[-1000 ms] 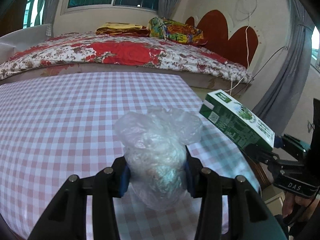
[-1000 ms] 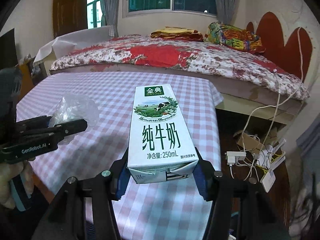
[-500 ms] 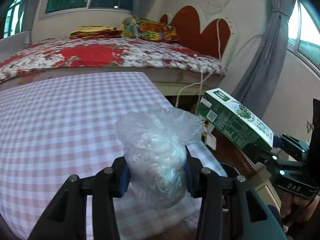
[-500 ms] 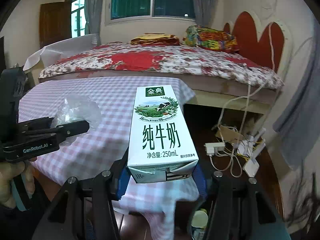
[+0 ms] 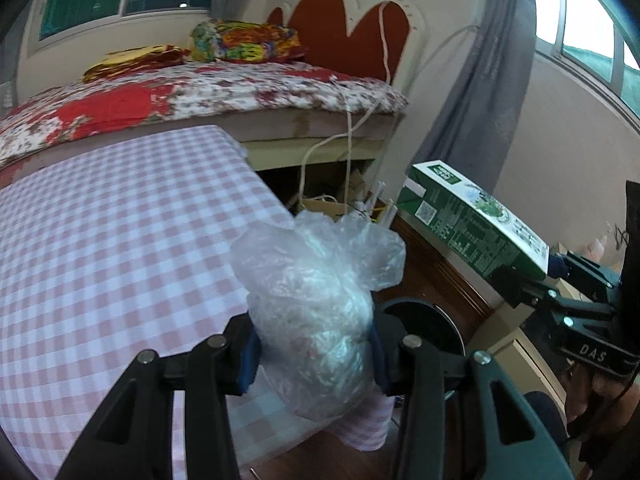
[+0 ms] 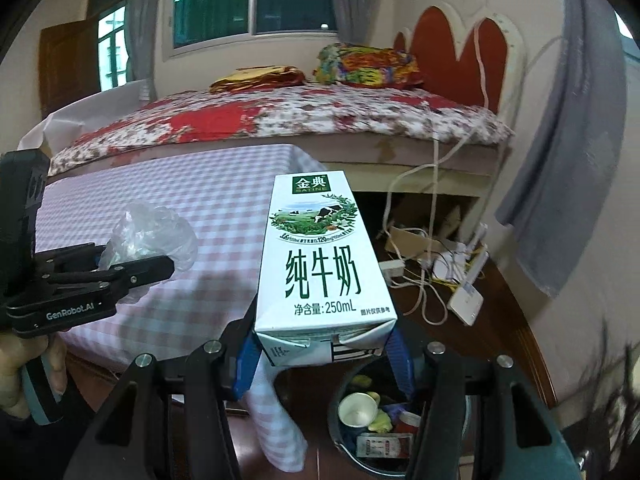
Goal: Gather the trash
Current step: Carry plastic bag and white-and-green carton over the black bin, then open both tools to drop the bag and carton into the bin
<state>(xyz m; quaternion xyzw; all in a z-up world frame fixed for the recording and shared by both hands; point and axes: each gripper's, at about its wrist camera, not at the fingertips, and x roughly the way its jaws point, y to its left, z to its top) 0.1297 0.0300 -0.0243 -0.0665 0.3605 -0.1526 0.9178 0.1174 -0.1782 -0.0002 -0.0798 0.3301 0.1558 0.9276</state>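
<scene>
1. Left gripper (image 5: 314, 354): its blue pads press on a crumpled clear plastic bag (image 5: 316, 300), the jaws part-closed to the bag's width. The soft bag bulges above the pads, toward 12 o'clock, so the grip sits low on the denser wad.
2. Right gripper (image 6: 325, 354): its jaws are clamped on the folded base of a milk carton (image 6: 320, 256), set wider than the left pair. The carton points away toward 12 o'clock, label up.
3. Trash bin (image 6: 384, 432): a dark round bin on the floor at 5 o'clock of the carton in the right wrist view, already holding cups and wrappers. In the left wrist view its rim shows just behind the bag at 3 o'clock.
4. Table (image 5: 100, 240): covered in pink checked cloth; both items are held clear of it near its corner, probably so they can drop into the bin.
5. Bed (image 6: 280, 120): stands beyond the table at 12 o'clock.
</scene>
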